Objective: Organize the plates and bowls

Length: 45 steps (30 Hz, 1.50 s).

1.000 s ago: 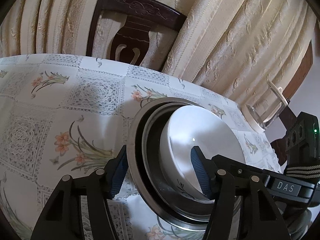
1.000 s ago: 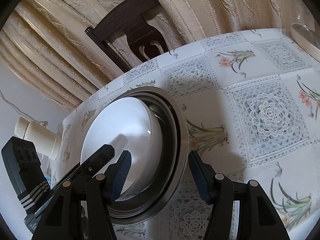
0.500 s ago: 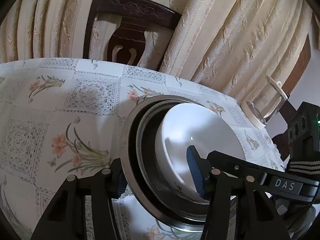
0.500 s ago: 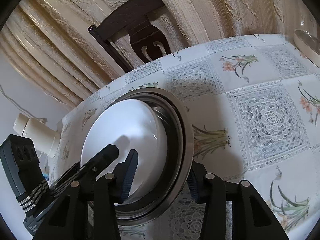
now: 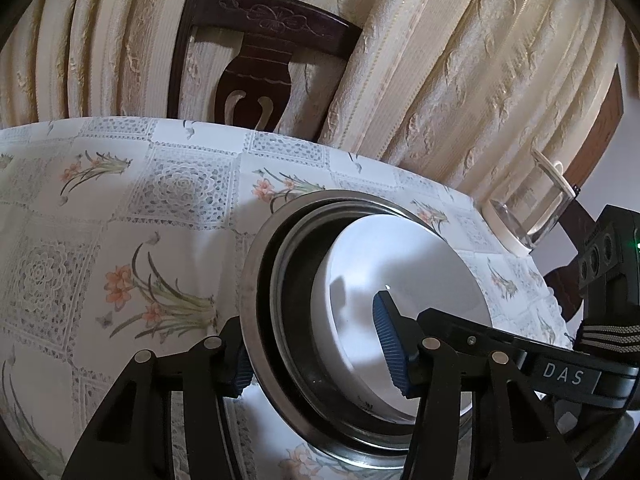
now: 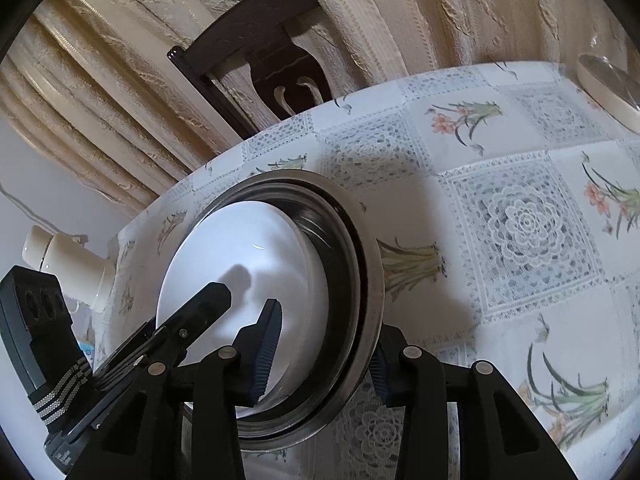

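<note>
Stack sits on the bench (image 5: 80, 280): white bowl (image 5: 404, 280) nested inside steel bowl (image 5: 256, 292). Left gripper (image 5: 316, 344) straddles the steel rim, one pad outside, one inside the white bowl, part open. Right gripper (image 6: 320, 352) does the same on the opposite side (contact with rim unclear in both views). Dark chair (image 5: 256, 64) stands behind, against the curtain (image 5: 460, 60).
</note>
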Motion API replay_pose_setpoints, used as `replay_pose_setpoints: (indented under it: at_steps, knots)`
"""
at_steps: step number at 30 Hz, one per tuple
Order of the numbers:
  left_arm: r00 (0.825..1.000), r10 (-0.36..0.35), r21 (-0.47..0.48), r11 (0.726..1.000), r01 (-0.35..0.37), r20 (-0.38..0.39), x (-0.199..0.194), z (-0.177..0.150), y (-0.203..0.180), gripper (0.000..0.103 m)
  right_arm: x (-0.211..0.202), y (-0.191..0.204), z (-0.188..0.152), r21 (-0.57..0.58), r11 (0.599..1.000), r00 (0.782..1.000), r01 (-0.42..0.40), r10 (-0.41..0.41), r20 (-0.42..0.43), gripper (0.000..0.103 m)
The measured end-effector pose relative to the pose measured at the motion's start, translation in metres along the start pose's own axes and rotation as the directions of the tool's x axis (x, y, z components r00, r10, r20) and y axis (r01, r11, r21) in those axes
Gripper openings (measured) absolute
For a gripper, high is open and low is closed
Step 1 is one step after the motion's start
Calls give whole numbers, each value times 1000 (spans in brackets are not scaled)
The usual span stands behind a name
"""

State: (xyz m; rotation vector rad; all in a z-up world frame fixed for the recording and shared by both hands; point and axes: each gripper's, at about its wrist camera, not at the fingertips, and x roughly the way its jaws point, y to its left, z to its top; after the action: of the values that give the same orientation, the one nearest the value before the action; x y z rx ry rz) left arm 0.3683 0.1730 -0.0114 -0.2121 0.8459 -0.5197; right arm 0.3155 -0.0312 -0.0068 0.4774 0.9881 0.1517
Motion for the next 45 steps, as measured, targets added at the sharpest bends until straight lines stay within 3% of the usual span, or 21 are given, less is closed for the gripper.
replay_pose_setpoints:
  at_steps: [15, 21, 26, 45]
  knots:
    - [997, -40, 40, 998, 42, -64, 0, -6, -22, 54, -18, -17, -13, 43, 999, 1000, 11, -10, -21, 42]
    - [997, -57, 6, 998, 57, -56, 3, -6, -14, 54, -19, -14, -10, 27, 999, 999, 29, -29, 15, 43]
    - [998, -41, -9, 999, 41, -49, 5, -5, -6, 54, -16, -20, -15, 45, 999, 1000, 16, -17, 3, 50]
    - [997, -48, 16, 999, 49, -63, -1, -7, -21, 54, -26, -7, -16, -1, 999, 999, 49, -49, -24, 46]
